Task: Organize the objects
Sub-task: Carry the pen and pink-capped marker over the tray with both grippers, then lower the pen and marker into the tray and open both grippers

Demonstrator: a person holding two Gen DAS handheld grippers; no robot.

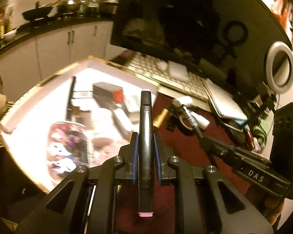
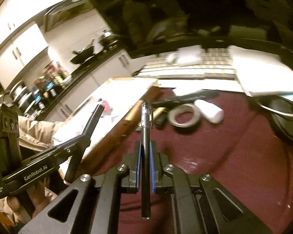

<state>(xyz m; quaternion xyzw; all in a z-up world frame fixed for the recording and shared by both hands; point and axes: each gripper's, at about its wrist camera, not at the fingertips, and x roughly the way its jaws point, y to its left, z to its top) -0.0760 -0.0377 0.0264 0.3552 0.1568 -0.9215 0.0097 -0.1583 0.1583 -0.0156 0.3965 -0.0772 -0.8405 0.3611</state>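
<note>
My left gripper (image 1: 146,136) is shut on a thick black marker (image 1: 146,136) with a pink end, held above the near right edge of a white gold-rimmed box (image 1: 48,78). My right gripper (image 2: 145,146) is shut on a slim black pen (image 2: 146,136), held over the maroon table (image 2: 224,156) beside the box (image 2: 127,89). The left gripper with its marker also shows in the right wrist view (image 2: 87,124), over the box. The right gripper with its pen shows in the left wrist view (image 1: 203,136).
The box holds a dark case (image 1: 105,95), a printed pouch (image 1: 68,142) and other small items. On the table lie a tape roll (image 2: 185,117), a white cylinder (image 2: 211,111), a gold tube (image 1: 161,118), a keyboard (image 1: 166,72) and a monitor (image 1: 185,19).
</note>
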